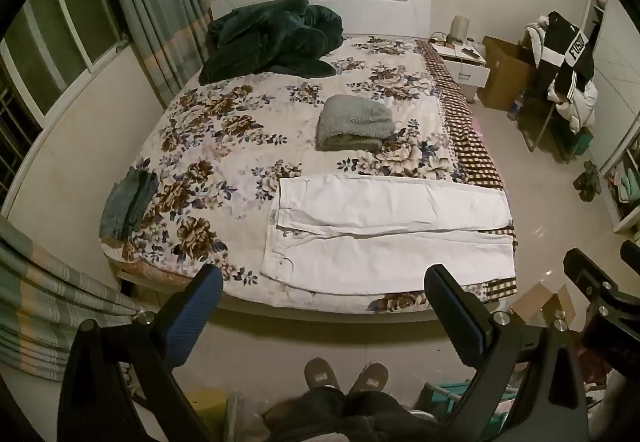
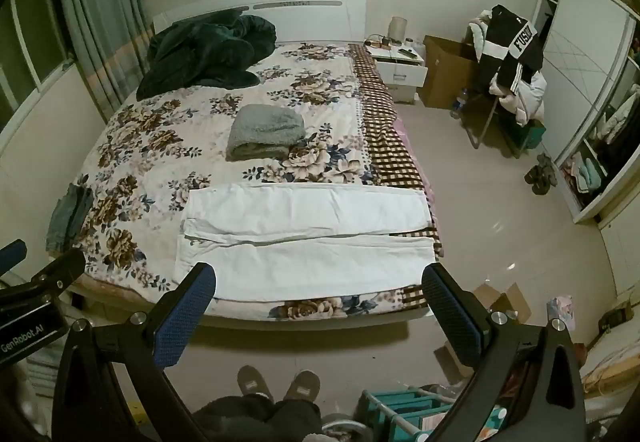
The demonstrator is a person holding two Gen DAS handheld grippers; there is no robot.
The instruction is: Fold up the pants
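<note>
White pants (image 1: pixel 384 230) lie flat across the near end of a bed with a floral cover (image 1: pixel 224 130), waistband to the left, both legs stretched to the right. They also show in the right wrist view (image 2: pixel 308 238). My left gripper (image 1: pixel 324 282) is open and empty, held back above the floor before the bed's near edge. My right gripper (image 2: pixel 320 282) is open and empty at about the same distance, slightly further right. Neither touches the pants.
A folded grey blanket (image 1: pixel 354 124) lies mid-bed. A dark green quilt (image 1: pixel 272 42) is heaped by the headboard. Folded blue-grey clothes (image 1: pixel 128 208) sit at the bed's left edge. A nightstand (image 1: pixel 466 62), boxes and a clothes-laden chair (image 1: pixel 564 74) stand right. Slippered feet (image 1: pixel 346 378) are below.
</note>
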